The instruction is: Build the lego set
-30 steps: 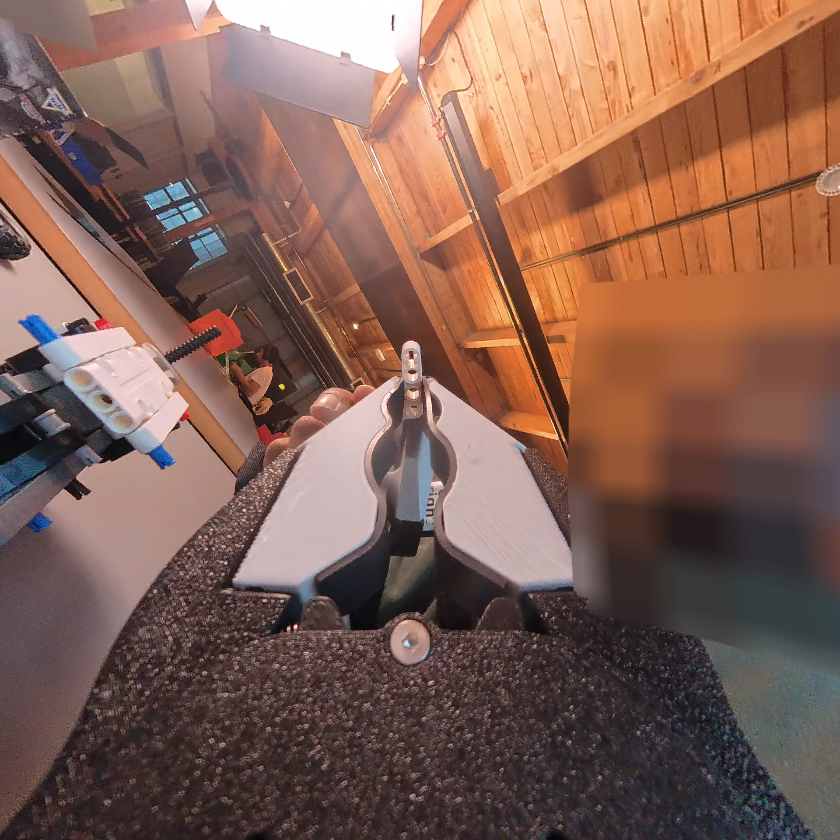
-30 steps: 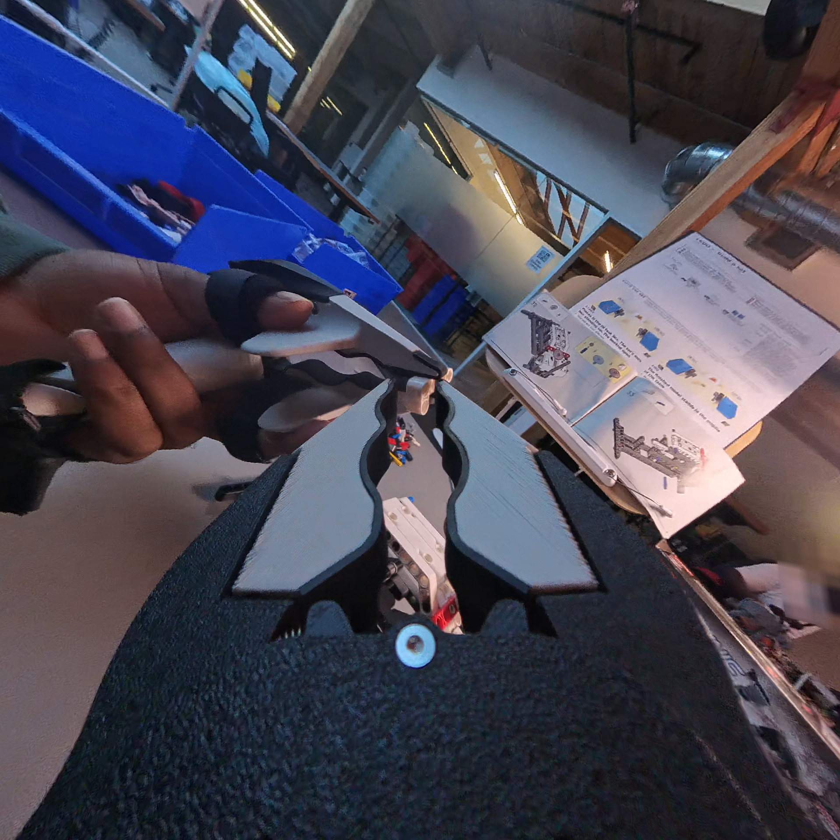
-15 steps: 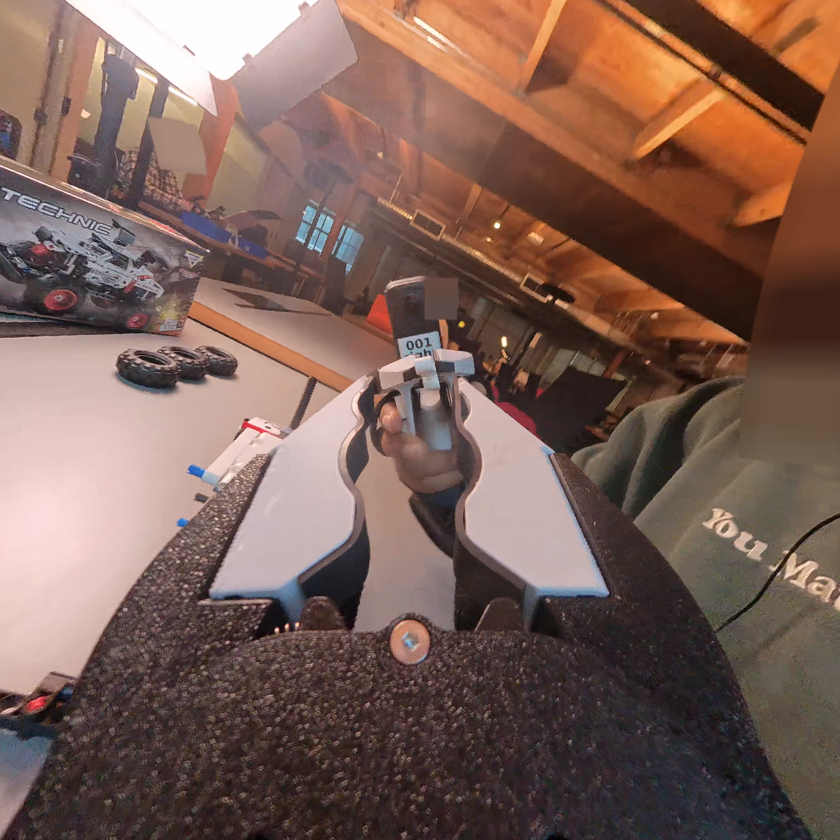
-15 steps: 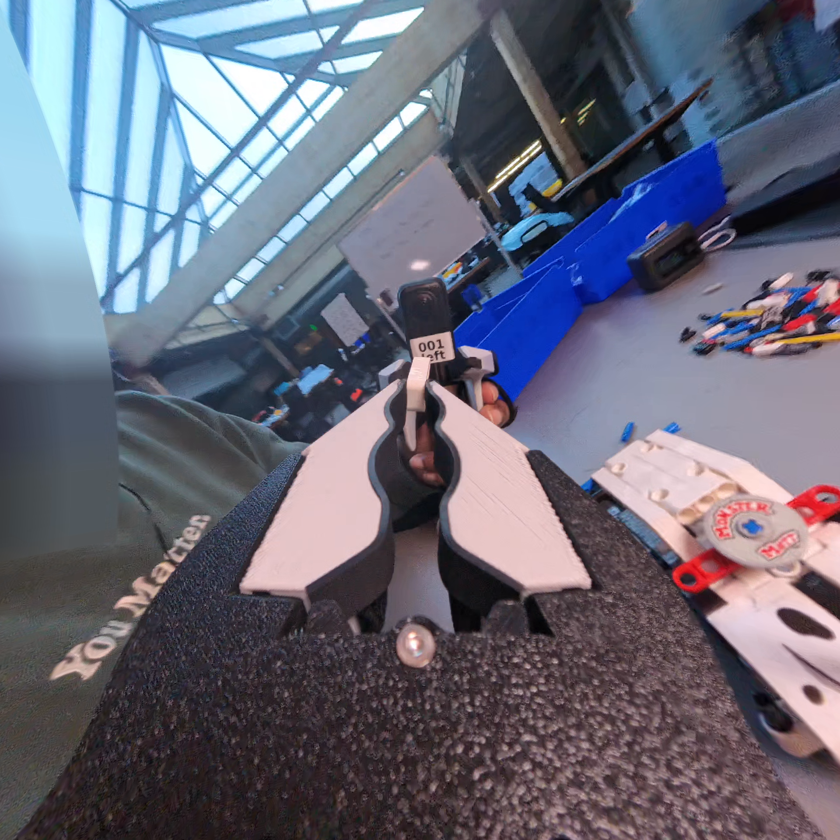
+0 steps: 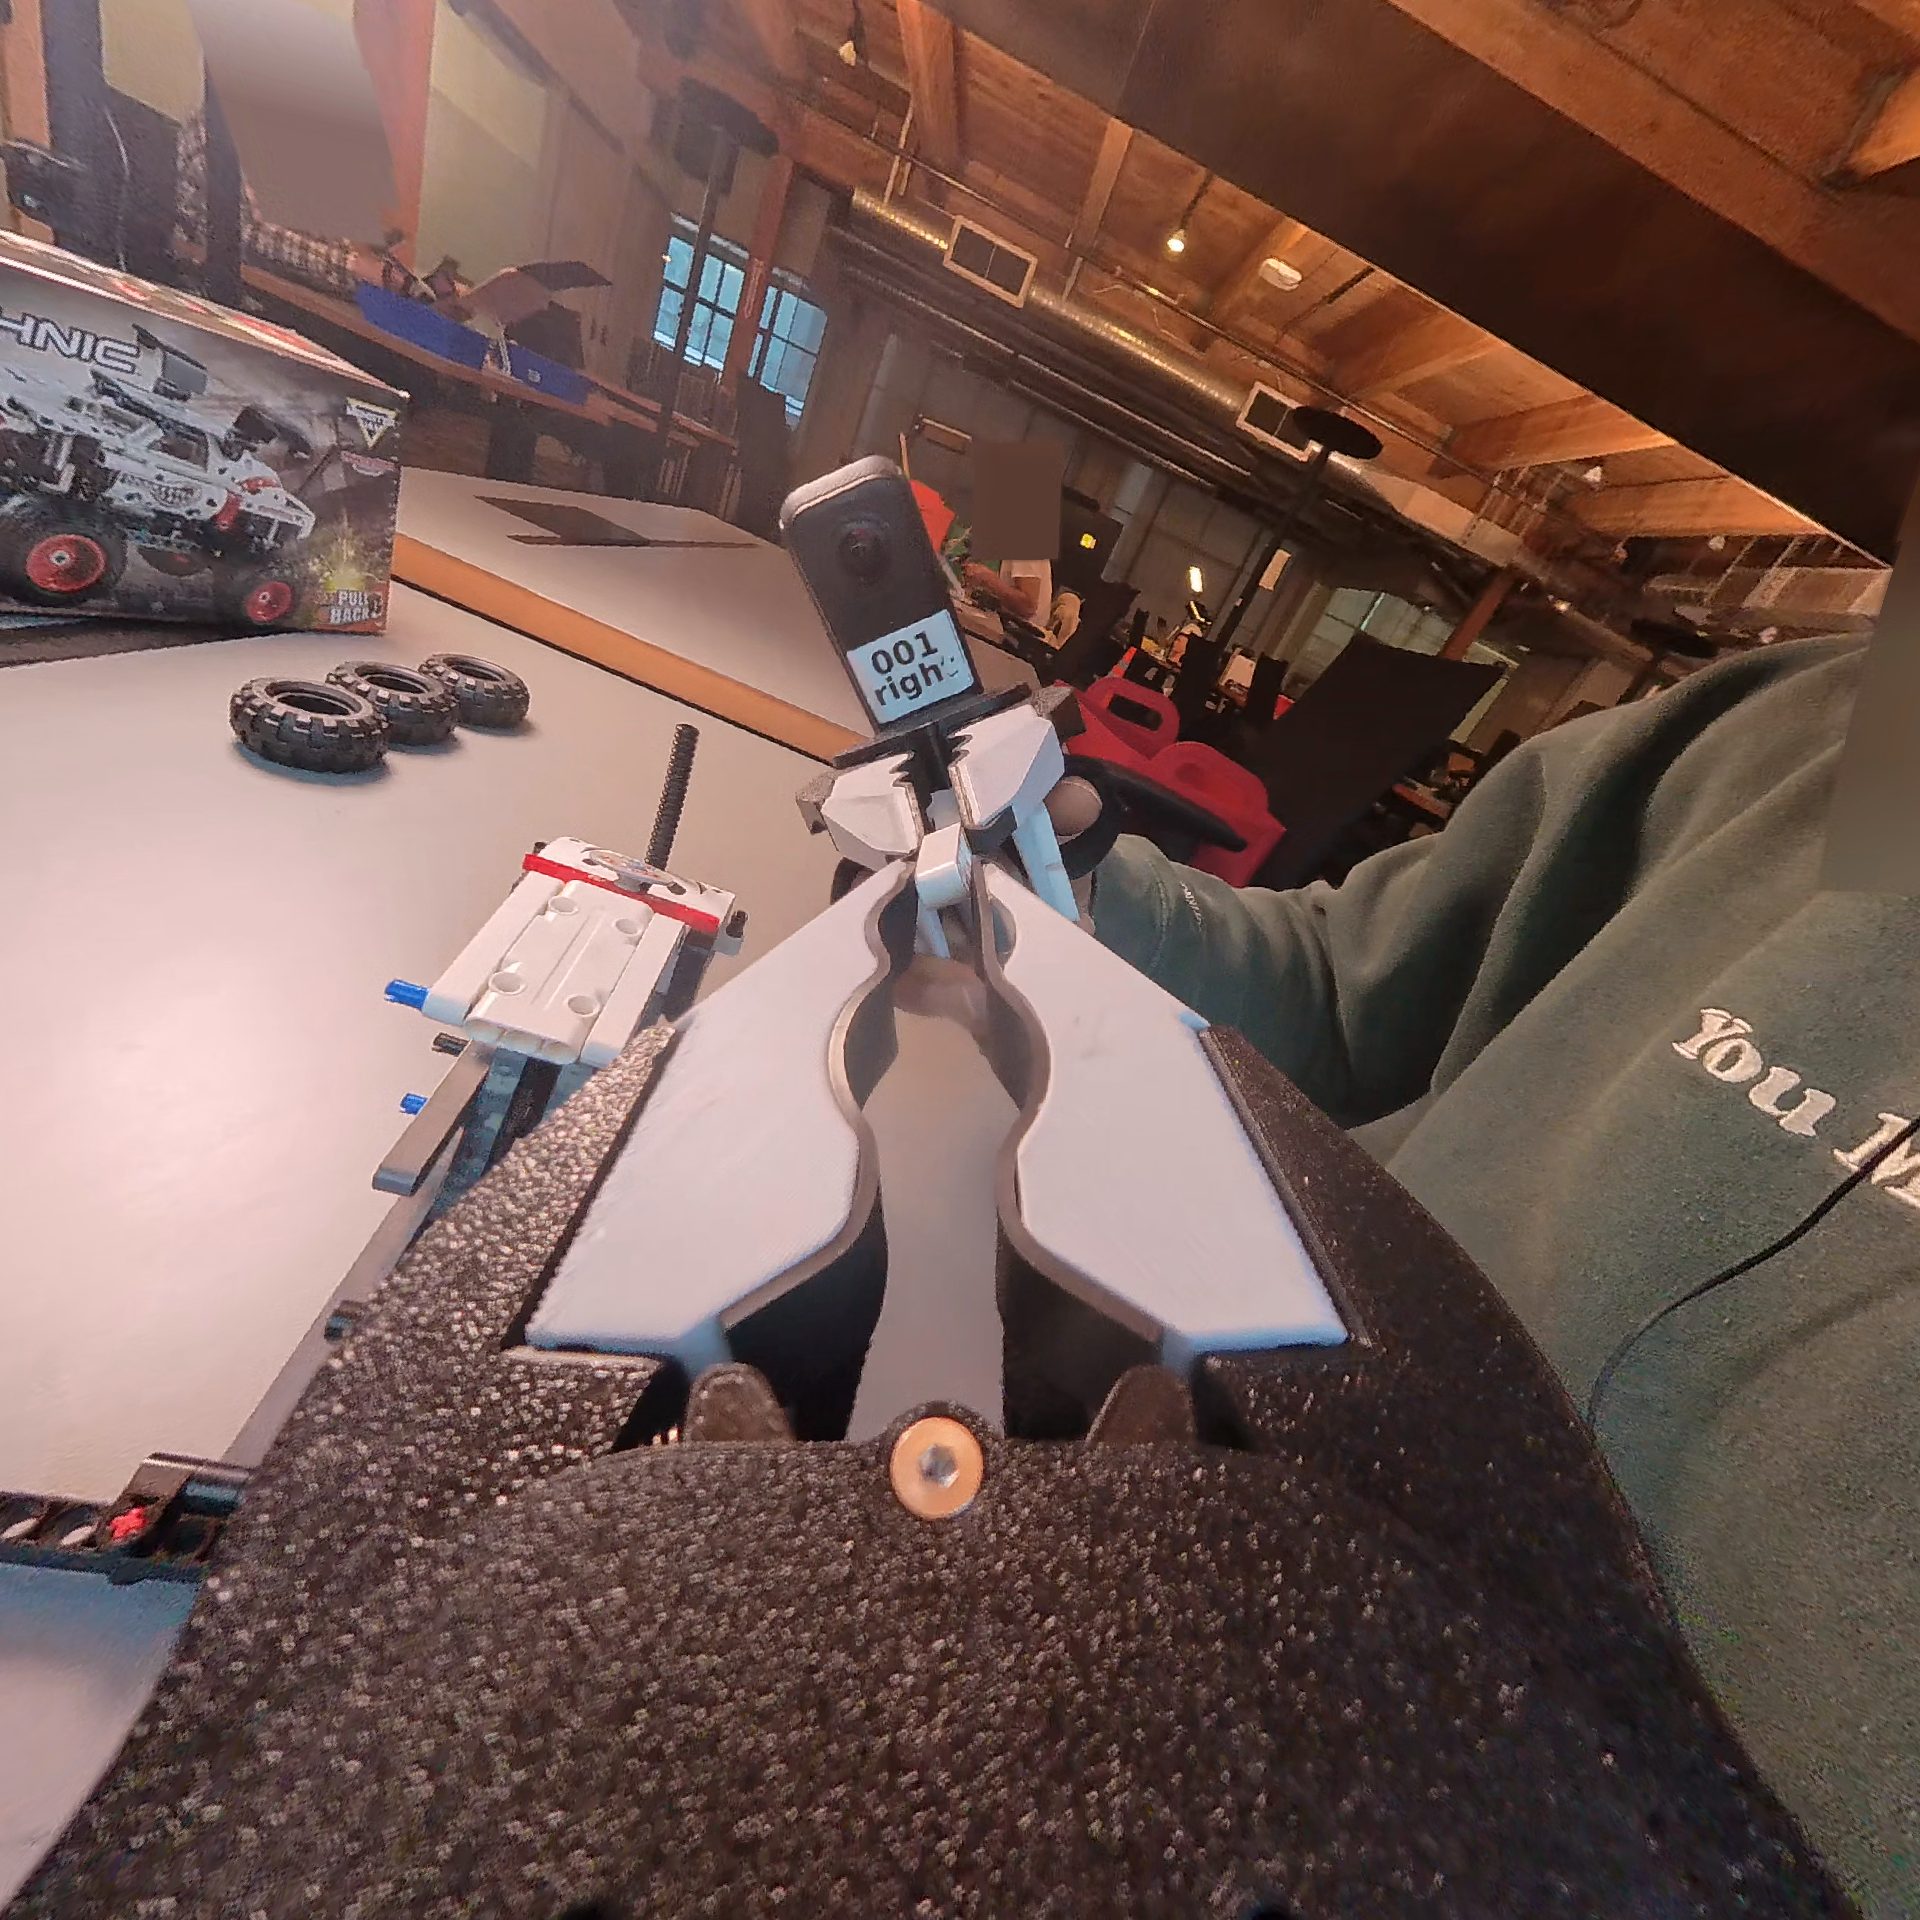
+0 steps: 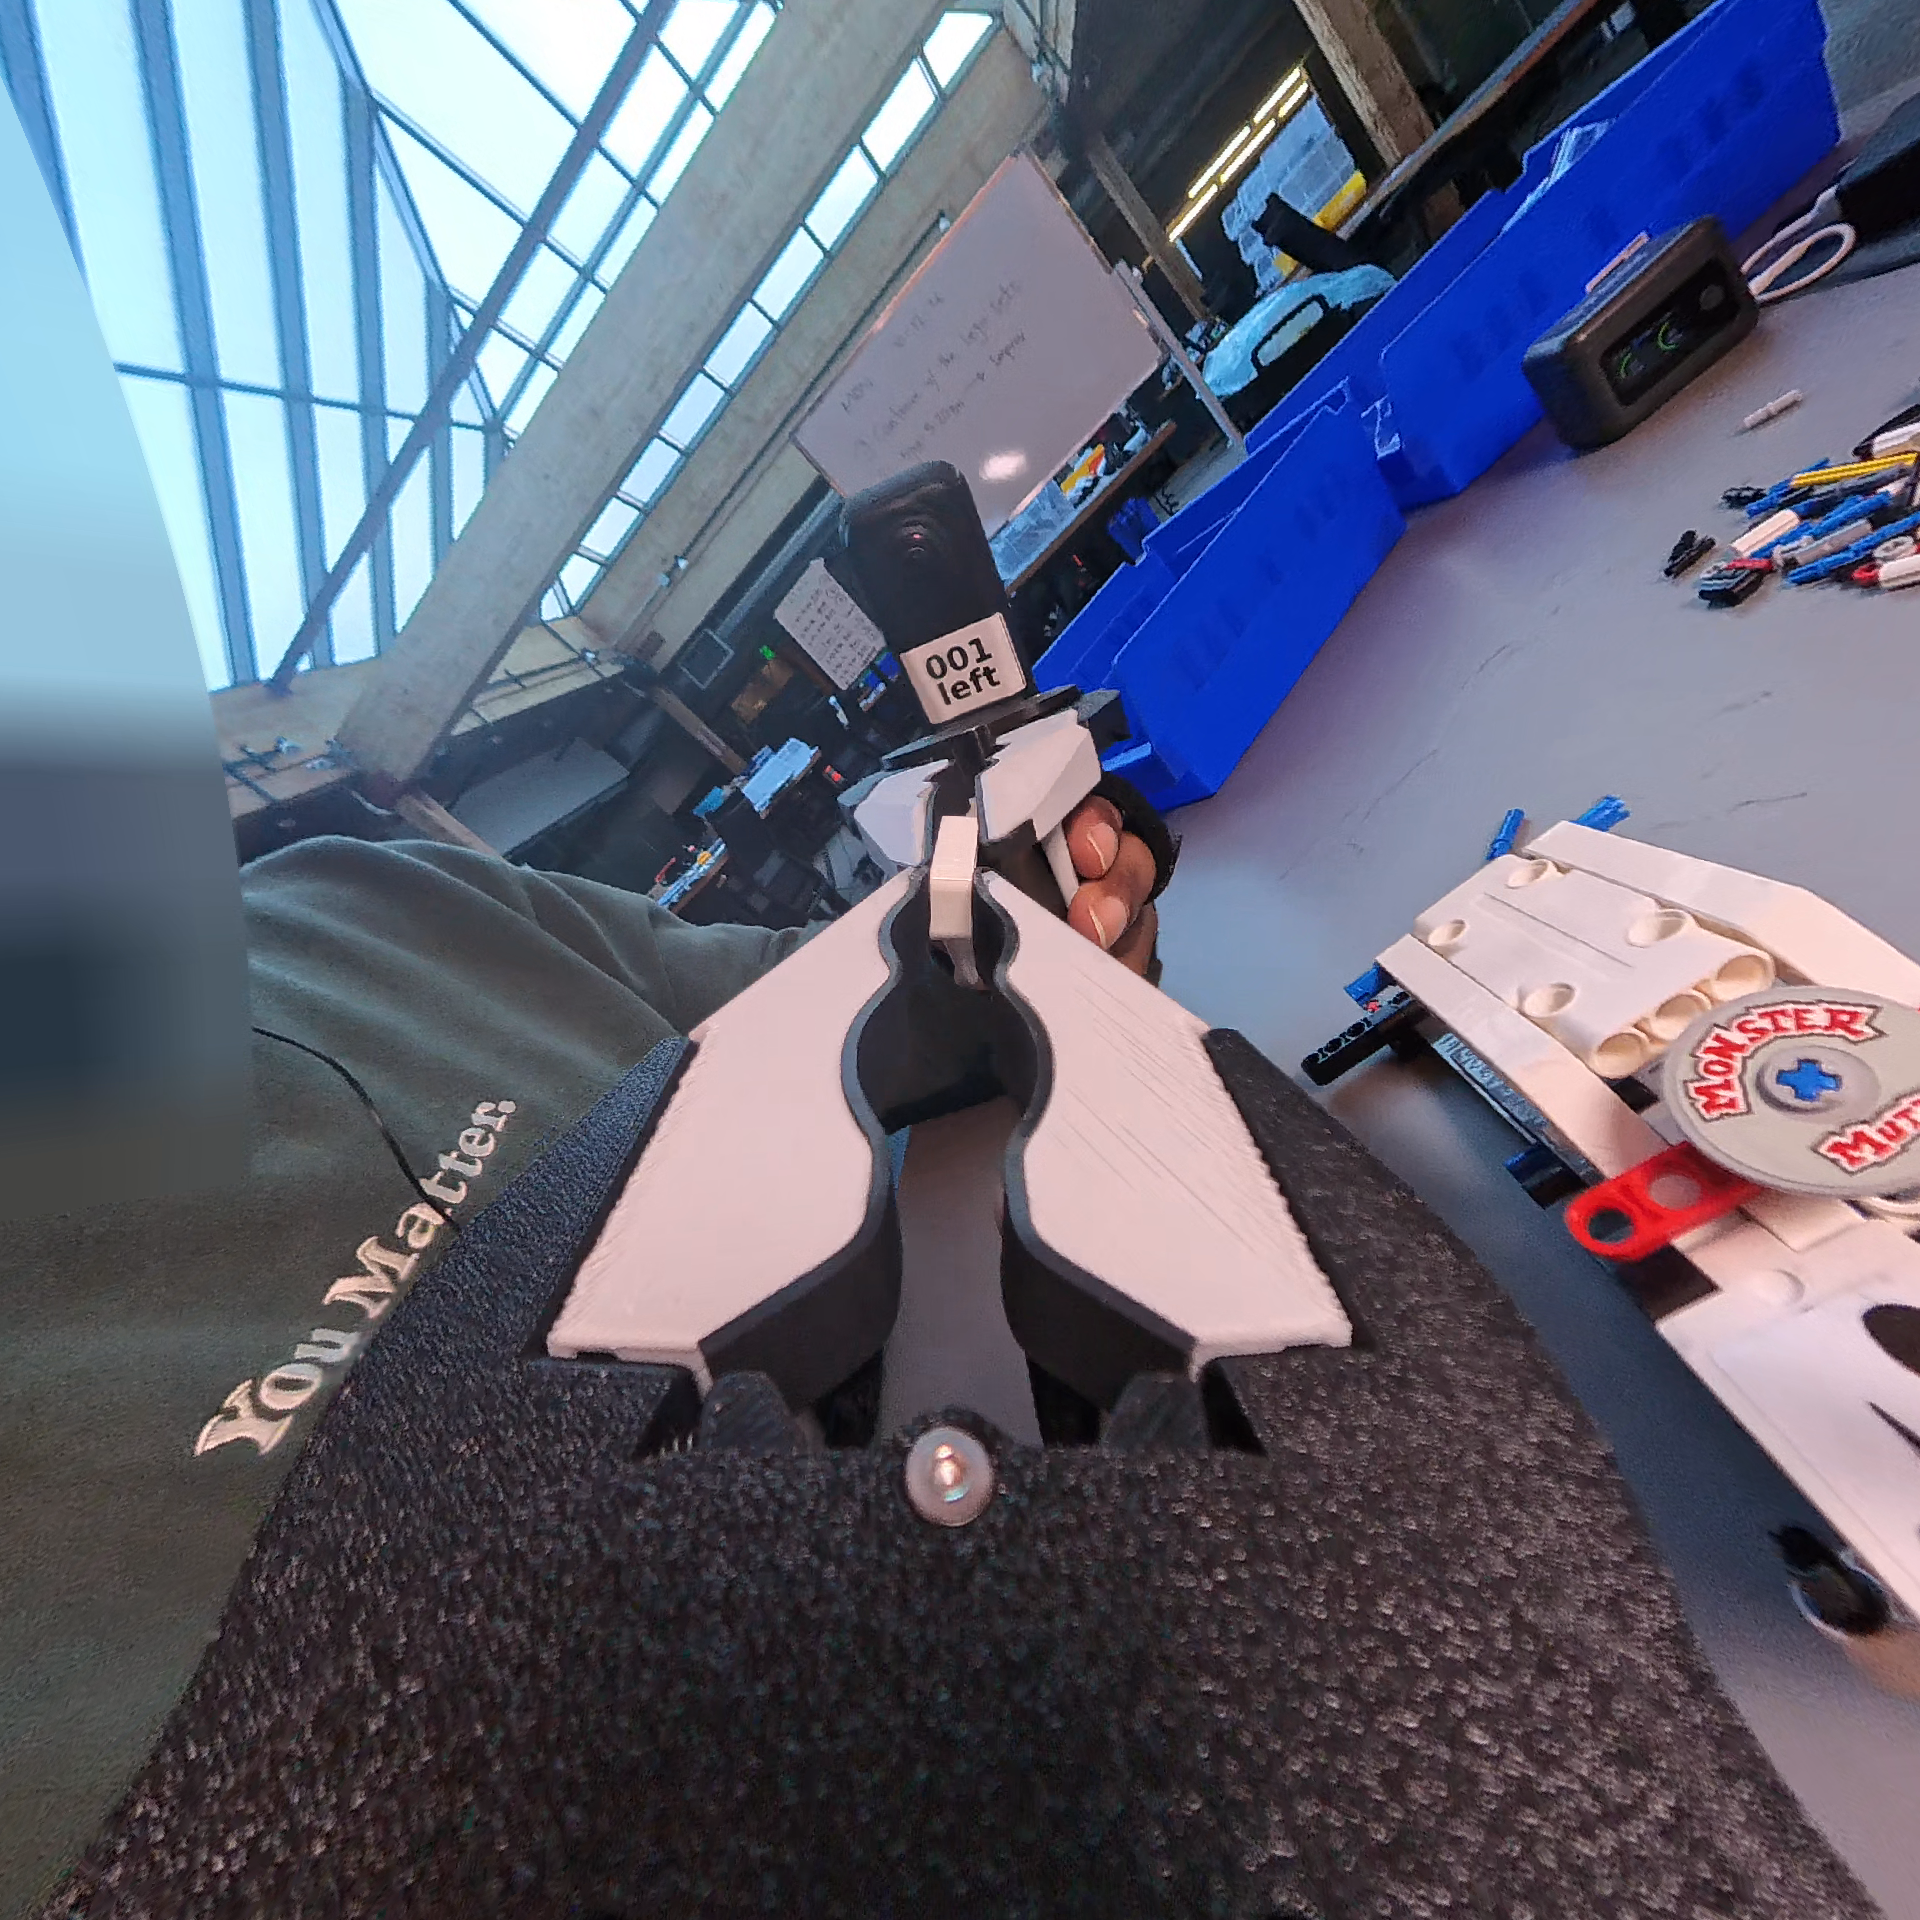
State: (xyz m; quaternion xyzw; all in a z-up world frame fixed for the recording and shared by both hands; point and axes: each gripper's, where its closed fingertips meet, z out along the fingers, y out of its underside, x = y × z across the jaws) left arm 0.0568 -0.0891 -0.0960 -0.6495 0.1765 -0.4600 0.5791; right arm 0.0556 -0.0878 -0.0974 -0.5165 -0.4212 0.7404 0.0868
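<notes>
My two grippers face each other tip to tip above the grey table (image 5: pixel 187 935). A small white lego piece (image 5: pixel 940 868) stands between the fingertips of my left gripper (image 5: pixel 940 883), which is shut on it. The same piece (image 6: pixel 954 883) sits pinched in my right gripper (image 6: pixel 951 885). The right gripper also shows in the left wrist view (image 5: pixel 940 805), and the left gripper in the right wrist view (image 6: pixel 958 805). The part-built white truck model (image 5: pixel 566 961) lies on the table beside them; it also shows in the right wrist view (image 6: pixel 1621 987).
Three black tyres (image 5: pixel 374 707) and the set's box (image 5: pixel 177 468) lie at the far left. Blue bins (image 6: pixel 1455 416), a black device (image 6: pixel 1642 332) and a heap of loose parts (image 6: pixel 1818 530) lie beyond the model. A person's green sweatshirt (image 5: pixel 1558 1039) is close behind. Only a small space, under 4 cm, lies between the two pairs of fingers.
Both grippers swung round to face each other over the table. The left gripper, wide open around the piece half a second ago, has shut on it. The right gripper kept hold of it.
</notes>
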